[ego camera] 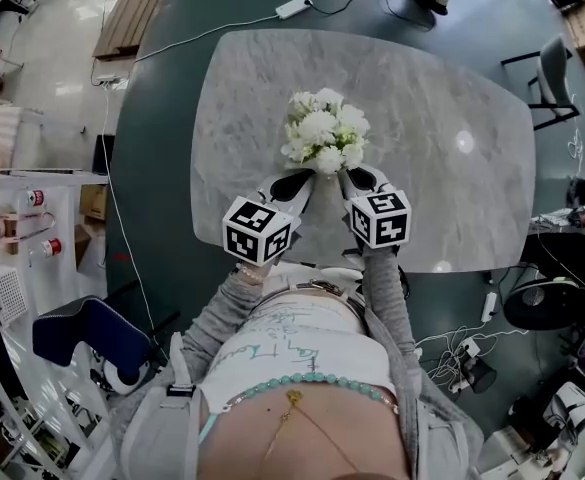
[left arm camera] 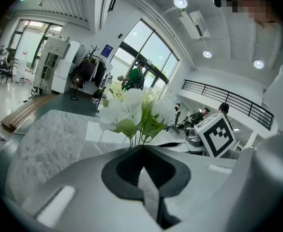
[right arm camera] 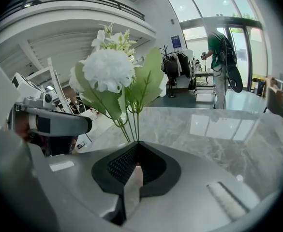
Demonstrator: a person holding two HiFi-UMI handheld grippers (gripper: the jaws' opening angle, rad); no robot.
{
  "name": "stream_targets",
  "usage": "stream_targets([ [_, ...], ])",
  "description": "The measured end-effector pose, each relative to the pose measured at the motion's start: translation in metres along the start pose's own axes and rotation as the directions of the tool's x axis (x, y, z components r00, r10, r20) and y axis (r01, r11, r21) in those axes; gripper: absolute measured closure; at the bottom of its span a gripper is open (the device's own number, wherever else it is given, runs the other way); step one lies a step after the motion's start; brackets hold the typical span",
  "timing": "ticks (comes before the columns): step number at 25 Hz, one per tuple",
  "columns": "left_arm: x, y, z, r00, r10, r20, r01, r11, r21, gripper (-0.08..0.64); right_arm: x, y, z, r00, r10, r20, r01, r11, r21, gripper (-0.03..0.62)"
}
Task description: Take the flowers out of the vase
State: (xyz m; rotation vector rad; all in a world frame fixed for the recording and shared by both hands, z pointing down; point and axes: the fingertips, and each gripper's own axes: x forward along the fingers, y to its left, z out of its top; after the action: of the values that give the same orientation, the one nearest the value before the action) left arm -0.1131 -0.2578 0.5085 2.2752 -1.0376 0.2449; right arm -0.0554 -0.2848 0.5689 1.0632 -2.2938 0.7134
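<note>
Holding the white flowers (ego camera: 324, 128) over the middle of the marble worktop (ego camera: 452, 208), somewhat toward its far edge. Gripping them from the near-edge side with both tools at one place: with the left gripper (ego camera: 302, 183) from the near-left, jaws pressed together on the green stems (left arm camera: 137, 138); with the right gripper (ego camera: 352, 178) from the near-right, jaws likewise pressed together on the same stems, just below the leaves (right arm camera: 148, 79). Meeting almost tip to tip under the blooms, so equally near, neither one ahead of the other. Cannot find a vase in any view; cannot say whether hidden under the tools or simply not there. Pointing, as to the long axis of the bunch, from the jaw tips upward and a little toward the far edge, with blooms at the top end and cut ends out of sight below the jaws. Probably best to pull along this same axis, mostly straight up, moving both tools as one and without twisting; otherwise some risk of bending the thin stems between the two separate grips.
</note>
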Motion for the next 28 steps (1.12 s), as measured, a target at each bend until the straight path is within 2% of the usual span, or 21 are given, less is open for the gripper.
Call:
stream_targets([
  [14, -0.009, -0.003, 0.001, 0.999, -0.038, 0.007, 0.038, 0.999, 0.008, 0.56, 0.002, 0.009, -0.006, 1.0, -0.018, 0.006, 0.018, 0.999, -0.026, 0.563],
  [17, -0.012, -0.005, -0.001, 0.999, -0.051, 0.006, 0.051, 0.999, 0.012, 0.56, 0.001, 0.013, -0.003, 0.999, -0.018, 0.026, 0.019, 0.999, -0.039, 0.543],
  [22, -0.014, -0.006, -0.003, 0.998, -0.065, 0.012, 0.065, 0.998, 0.017, 0.56, 0.001, 0.013, -0.001, 0.999, -0.026, 0.039, 0.028, 0.998, -0.051, 0.471],
  [28, -0.021, -0.003, -0.001, 0.996, -0.082, 0.015, 0.082, 0.996, 0.019, 0.56, 0.006, 0.015, 0.002, 0.997, -0.056, 0.051, 0.059, 0.997, -0.049, 0.441],
])
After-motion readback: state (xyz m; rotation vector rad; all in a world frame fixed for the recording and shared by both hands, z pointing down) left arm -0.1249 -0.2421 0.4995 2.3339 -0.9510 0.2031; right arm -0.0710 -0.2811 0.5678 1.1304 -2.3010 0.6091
